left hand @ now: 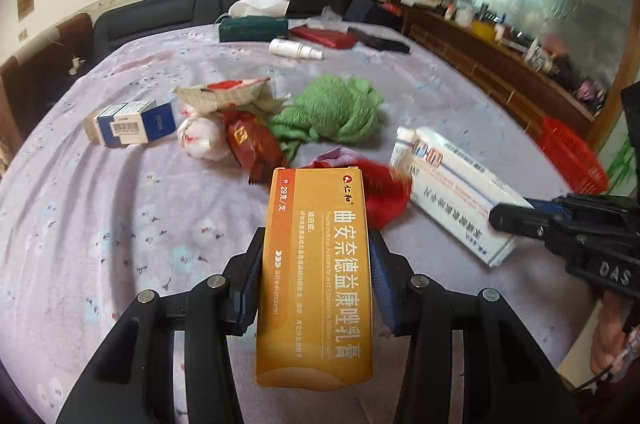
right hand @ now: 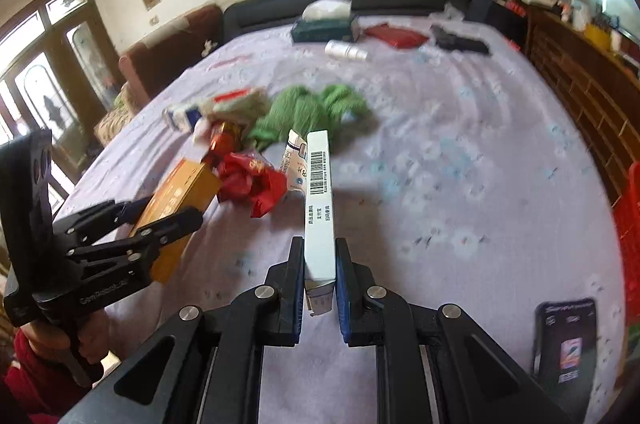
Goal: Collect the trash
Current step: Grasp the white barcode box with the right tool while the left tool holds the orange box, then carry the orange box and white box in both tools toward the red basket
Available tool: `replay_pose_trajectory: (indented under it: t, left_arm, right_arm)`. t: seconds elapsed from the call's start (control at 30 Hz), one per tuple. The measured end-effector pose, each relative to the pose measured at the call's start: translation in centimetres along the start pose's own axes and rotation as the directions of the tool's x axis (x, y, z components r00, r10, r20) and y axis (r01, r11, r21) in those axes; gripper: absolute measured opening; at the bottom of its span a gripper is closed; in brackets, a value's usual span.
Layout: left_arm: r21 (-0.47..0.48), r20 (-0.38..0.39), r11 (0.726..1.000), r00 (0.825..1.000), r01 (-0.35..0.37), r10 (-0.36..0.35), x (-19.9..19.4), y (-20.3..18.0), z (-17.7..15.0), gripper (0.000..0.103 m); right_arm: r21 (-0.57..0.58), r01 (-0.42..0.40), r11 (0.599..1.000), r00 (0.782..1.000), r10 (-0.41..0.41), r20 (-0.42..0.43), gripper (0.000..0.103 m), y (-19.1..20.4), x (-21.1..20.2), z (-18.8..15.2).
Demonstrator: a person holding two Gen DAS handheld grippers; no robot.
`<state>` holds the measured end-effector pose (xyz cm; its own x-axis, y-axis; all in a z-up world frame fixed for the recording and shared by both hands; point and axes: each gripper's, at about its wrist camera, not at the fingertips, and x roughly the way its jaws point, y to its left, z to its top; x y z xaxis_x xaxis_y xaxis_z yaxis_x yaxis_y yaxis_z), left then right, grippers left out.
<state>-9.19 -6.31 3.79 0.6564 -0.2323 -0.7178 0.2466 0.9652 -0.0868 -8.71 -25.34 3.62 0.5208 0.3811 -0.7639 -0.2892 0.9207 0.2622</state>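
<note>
Lavender floral bedsheet [left hand: 120, 224] is strewn with wrappers, a green cloth [left hand: 336, 108] and a blue-and-white box [left hand: 132, 122]. An orange ointment carton [left hand: 316, 276] is clamped between the left gripper [left hand: 316, 284] pads. A white medicine box [right hand: 319, 208] is pinched edge-up in the right gripper [right hand: 319, 288], above the sheet.

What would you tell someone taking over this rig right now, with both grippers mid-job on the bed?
Left gripper: shut on the orange box.
Right gripper: shut on the white box.
Still on the bed: red wrapper, green cloth, blue-and-white box, brown packet, white ball, crumpled paper bag.
Red basket stands off the bed's right edge; probably the bin.
Done: two boxes picked up. Left: drop them, then collect the remaining pile.
</note>
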Motion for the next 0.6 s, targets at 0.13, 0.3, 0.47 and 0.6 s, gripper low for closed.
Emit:
replay_pose_trajectory:
  t: [0.13, 0.3, 0.47, 0.6]
  left_arm:
    - [-0.021, -0.041, 1.000, 0.999, -0.013, 0.012, 0.9, 0.0, -0.4, 0.046]
    - [-0.015, -0.051, 0.998, 0.997, -0.058, 0.057, 1.5, -0.1, -0.8, 0.046]
    - [-0.018, -0.035, 0.995, 0.994, -0.102, 0.101, 1.6, 0.1, -1.1, 0.046]
    - [-0.019, -0.025, 0.993, 0.993, -0.115, 0.114, 1.6, 0.1, -1.0, 0.046]
  right_arm:
    - [-0.014, 0.007, 1.000, 1.000, -0.008, -0.026, 0.015, 0.4, 0.7, -0.7]
    - [-0.025, 0.005, 1.000, 0.999, -0.007, -0.044, 0.016, 0.7, 1.3, -0.9]
    - [-0.019, 0.011, 1.000, 0.998, -0.012, -0.069, 0.016, 0.8, 2.2, -1.1]
    - [-0.030, 0.040, 0.999, 0.995, -0.042, -0.086, 0.016, 1.1, 3.0, -1.3]
